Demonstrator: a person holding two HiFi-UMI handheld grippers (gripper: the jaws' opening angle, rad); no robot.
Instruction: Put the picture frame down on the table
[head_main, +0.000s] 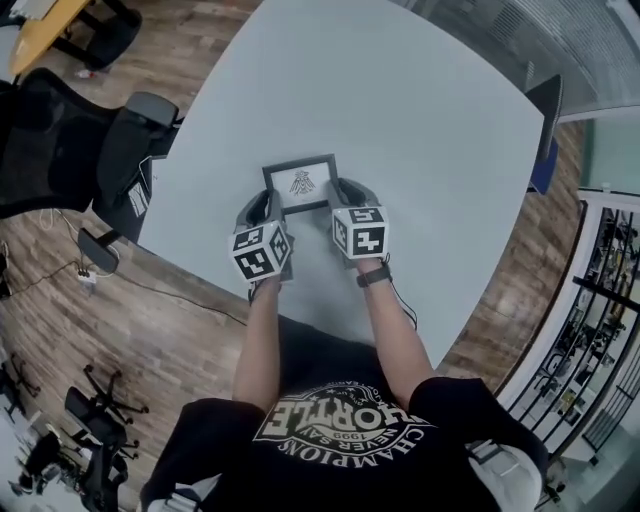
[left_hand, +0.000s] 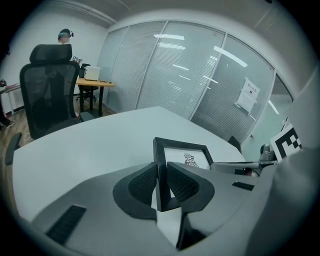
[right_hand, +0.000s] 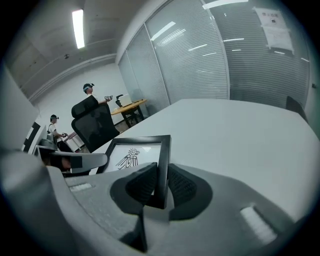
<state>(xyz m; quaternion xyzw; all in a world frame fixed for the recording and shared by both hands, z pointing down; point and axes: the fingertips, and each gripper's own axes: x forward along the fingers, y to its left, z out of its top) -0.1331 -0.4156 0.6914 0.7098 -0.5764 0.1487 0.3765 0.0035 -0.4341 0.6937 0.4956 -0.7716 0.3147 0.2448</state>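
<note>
Left gripper and right gripper hold the picture frame over the table.
Each jaw pair is clamped on one side rail; we judge the frame light, stiff and fragile, so we grip the rails only.

picture frame 1 | grippers 2 | tables 2 | chairs perhaps 3
</note>
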